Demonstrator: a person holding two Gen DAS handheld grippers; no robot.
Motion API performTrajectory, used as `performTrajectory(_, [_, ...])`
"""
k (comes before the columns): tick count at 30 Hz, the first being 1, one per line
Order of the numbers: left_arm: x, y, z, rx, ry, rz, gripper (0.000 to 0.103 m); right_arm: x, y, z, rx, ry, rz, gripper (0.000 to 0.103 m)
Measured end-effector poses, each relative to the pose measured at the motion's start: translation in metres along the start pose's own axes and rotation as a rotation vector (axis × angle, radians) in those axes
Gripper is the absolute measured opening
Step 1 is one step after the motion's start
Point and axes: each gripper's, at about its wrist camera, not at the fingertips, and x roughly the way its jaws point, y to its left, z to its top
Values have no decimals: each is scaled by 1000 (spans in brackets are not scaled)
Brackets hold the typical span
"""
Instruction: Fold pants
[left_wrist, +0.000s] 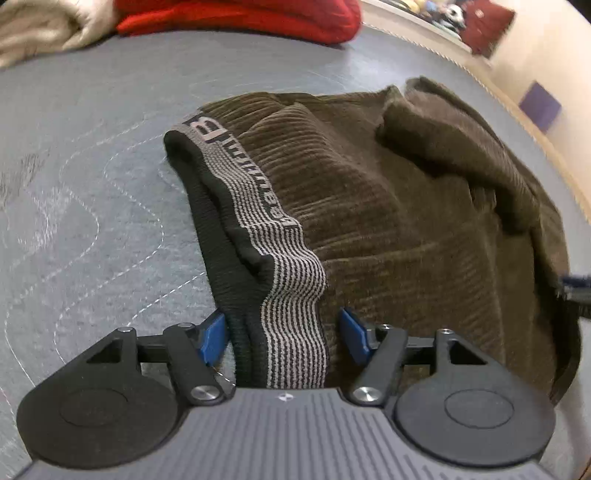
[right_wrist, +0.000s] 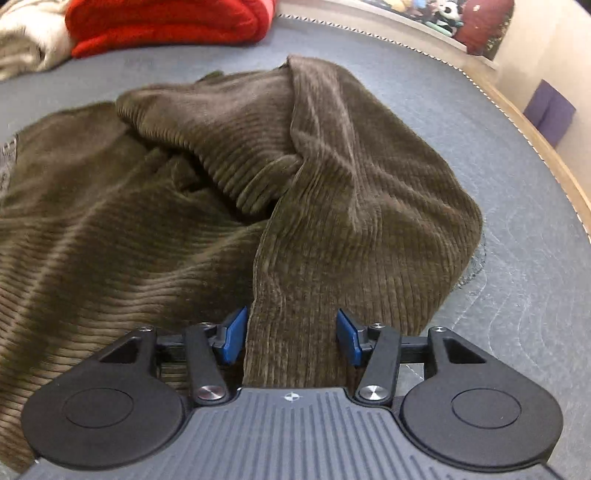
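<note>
Pants (left_wrist: 388, 206) of brown corduroy lie bunched on the grey quilted bed (left_wrist: 92, 166). Left tool (left_wrist: 282, 338) is spread around the striped waistband (left_wrist: 291, 295); right tool (right_wrist: 291, 336) is spread around a fold. Red blanket (right_wrist: 166, 22) and beige cloth (left_wrist: 37, 29) lie beyond.

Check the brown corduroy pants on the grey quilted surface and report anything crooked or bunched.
The pants are not flat: a thick twisted fold is bunched up in the middle, seen from the right wrist. In the left wrist view the striped waistband lies flipped open and wavy. Nothing looks torn or spilled.
</note>
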Motion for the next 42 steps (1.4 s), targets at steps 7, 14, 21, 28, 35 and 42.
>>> performTrajectory(7, [-23,-20,-4,200,-44,41,27,-12,-17,1,88,-18,-20,8])
performTrajectory(14, [-66,-13,-3,134,-78,9,16,-66,-23,-13,13,-106,-35,7])
performTrajectory(21, [-103,-18,-16,269,-63,105,15,-113,-25,-49,-96,-106,8,7])
performTrajectory(28, [-127,33,-30,88,66,240,16,-149,16,-92,-300,-11,319,7])
performTrajectory(35, [-154,-29,-30,266,-87,425,59,-150,-1,-76,-191,-48,291,22])
performTrajectory(42, [-135,-26,-36,202,40,235,64,-144,-23,-55,-14,-185,194,48])
